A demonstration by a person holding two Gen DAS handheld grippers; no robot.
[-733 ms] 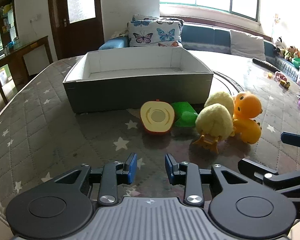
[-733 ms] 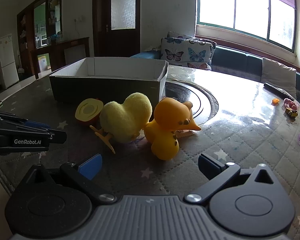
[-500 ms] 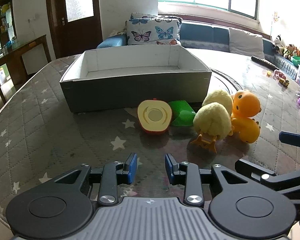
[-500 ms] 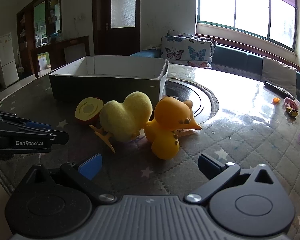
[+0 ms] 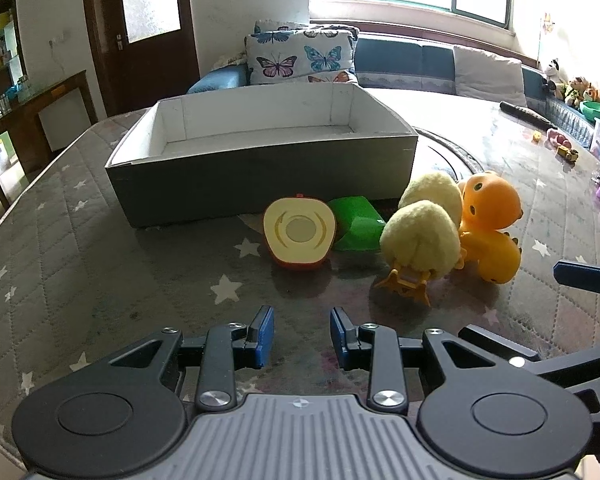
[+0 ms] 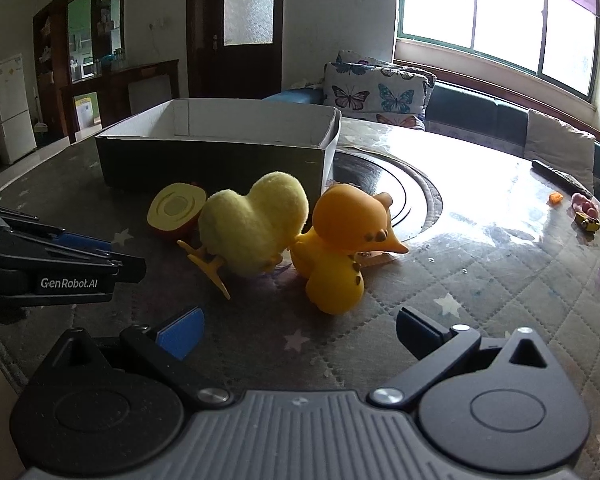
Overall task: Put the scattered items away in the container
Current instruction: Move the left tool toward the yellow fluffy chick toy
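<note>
A grey box with a white inside (image 5: 260,168) (image 6: 216,156) stands on the table and looks empty. In front of it lie a toy half apple (image 5: 299,233) (image 6: 175,210), a green block (image 5: 358,222), a fluffy yellow chick (image 5: 422,236) (image 6: 252,224) and an orange rubber duck (image 5: 488,224) (image 6: 340,248). My left gripper (image 5: 302,338) is open and empty, short of the half apple. My right gripper (image 6: 300,330) is wide open and empty, just short of the duck.
The table has a grey quilted star cover (image 5: 80,260) with a round glass turntable (image 6: 396,196) behind the toys. Small toys (image 6: 584,212) and a dark remote (image 6: 556,176) lie at the far right. A sofa with butterfly cushions (image 5: 300,56) is beyond.
The left gripper has eased back and slightly right, so the box and toys sit a little farther off. The right gripper has barely moved. Both stay open.
</note>
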